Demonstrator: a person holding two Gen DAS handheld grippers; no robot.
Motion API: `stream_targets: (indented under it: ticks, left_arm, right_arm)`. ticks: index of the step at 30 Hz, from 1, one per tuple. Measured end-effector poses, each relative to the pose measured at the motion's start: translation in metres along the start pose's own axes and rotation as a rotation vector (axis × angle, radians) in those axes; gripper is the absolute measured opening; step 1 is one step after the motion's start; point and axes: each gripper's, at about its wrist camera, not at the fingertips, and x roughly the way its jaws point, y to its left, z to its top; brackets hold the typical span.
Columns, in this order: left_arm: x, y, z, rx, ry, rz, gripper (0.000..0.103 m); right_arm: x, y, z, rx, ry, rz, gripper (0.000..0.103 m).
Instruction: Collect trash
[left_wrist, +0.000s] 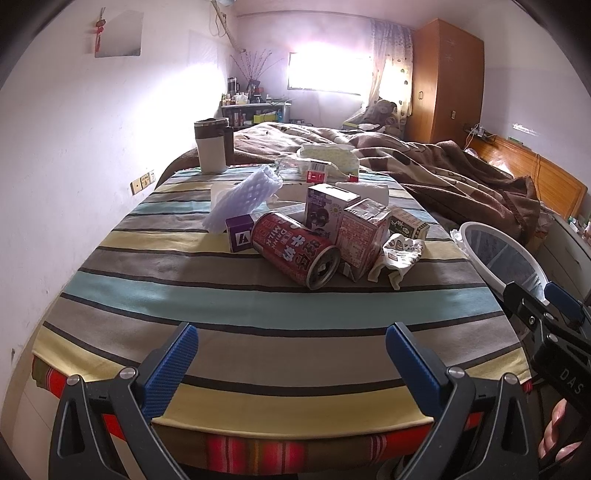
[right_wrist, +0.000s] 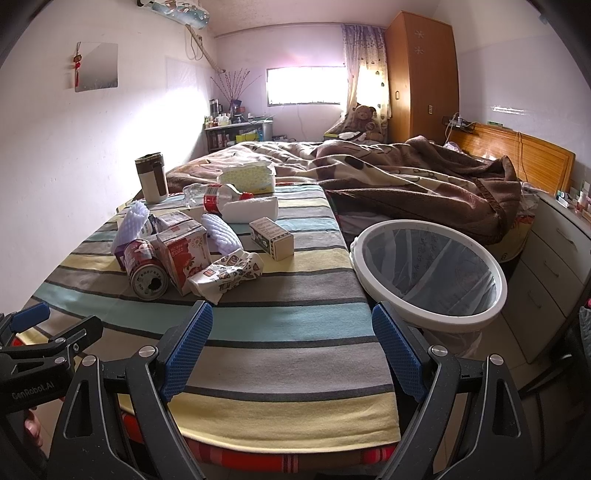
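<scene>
Trash lies in a pile on the striped cloth (left_wrist: 229, 306): a red drink can (left_wrist: 295, 253) on its side, a crumpled paper wrapper (left_wrist: 400, 254), a pink carton (left_wrist: 364, 236), a purple box (left_wrist: 240, 233), white foam netting (left_wrist: 242, 197) and a plastic bottle (right_wrist: 216, 197). A white-rimmed bin (right_wrist: 428, 273) with a clear liner stands off the cloth's right edge. My left gripper (left_wrist: 291, 356) hovers open and empty over the near edge, well short of the can (right_wrist: 146, 271). My right gripper (right_wrist: 291, 341) is open and empty too, between the wrapper (right_wrist: 229, 275) and the bin (left_wrist: 496, 258).
A white and brown mug (left_wrist: 212, 146) and a tissue pack (left_wrist: 332, 157) sit at the far end of the cloth. A brown blanket (right_wrist: 406, 177) covers the bed behind. A white drawer unit (right_wrist: 554, 266) stands right of the bin, a wooden wardrobe (right_wrist: 421, 74) beyond.
</scene>
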Motion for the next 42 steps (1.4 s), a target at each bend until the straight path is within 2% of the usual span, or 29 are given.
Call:
stream_targets:
  ticks: [22,27,32,36,40,42]
  left_arm:
    - [0.01,0.007,0.003,-0.012,0.017,0.005,0.103]
    - [0.026,0.016,0.013,-0.044,0.052,-0.037,0.103]
    - [0.044,0.026,0.03,-0.069,0.072,-0.075,0.103]
    - [0.063,0.037,0.045,-0.121,0.11,-0.112,0.097]
    - [0.077,0.042,0.057,-0.136,0.129,-0.106,0.095]
    - [0.084,0.045,0.062,-0.154,0.143,-0.131,0.095]
  right_arm:
    - [0.007,-0.002,-0.002,0.002,0.018,-0.003,0.09]
    - [0.018,-0.003,0.003,0.008,0.034,-0.008,0.09]
    - [0.036,0.005,0.009,0.011,0.063,0.026,0.09]
    - [0.049,0.01,0.013,0.022,0.091,0.054,0.09]
    - [0.063,0.014,0.018,0.055,0.138,0.082,0.09]
    - [0.069,0.021,0.022,0.047,0.138,0.091,0.09]
